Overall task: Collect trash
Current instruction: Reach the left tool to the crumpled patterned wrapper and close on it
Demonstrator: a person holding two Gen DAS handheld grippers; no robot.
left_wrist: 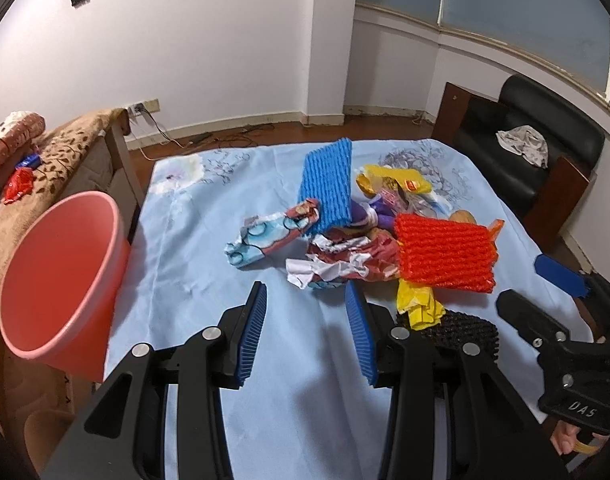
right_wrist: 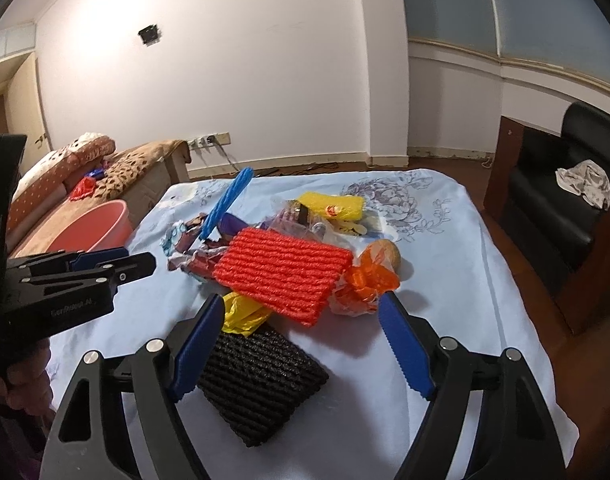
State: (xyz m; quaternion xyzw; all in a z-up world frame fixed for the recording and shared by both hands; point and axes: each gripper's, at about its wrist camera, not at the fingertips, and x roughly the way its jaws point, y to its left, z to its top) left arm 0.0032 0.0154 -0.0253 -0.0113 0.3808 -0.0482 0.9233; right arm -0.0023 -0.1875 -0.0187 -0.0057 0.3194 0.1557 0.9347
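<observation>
Right now we hold both tongs over the table with nothing in either: the right gripper [right_wrist: 301, 344] stands wide apart above the black foam net [right_wrist: 261, 380], and the left gripper [left_wrist: 307, 328] is parted too, its pads clear of the crumpled wrappers [left_wrist: 329, 260] just ahead. The trash lies heaped mid-table on the blue cloth [left_wrist: 209, 240]: a red foam net [right_wrist: 283, 274], a blue foam net [left_wrist: 329, 184], yellow plastic [right_wrist: 241, 314], an orange bag [right_wrist: 365, 280]. The pink bin [left_wrist: 61, 280] waits at the table's left edge.

We judge all of this light, soft and springy. The nets should squash between the pads, so a bite across a free edge would suit; the film wrappers look slick and may slip, so we would pinch a bunched fold.

Hard to make out: what lies under the red net, and the brownish round thing behind the orange bag. The bin's bottom is cut off.
</observation>
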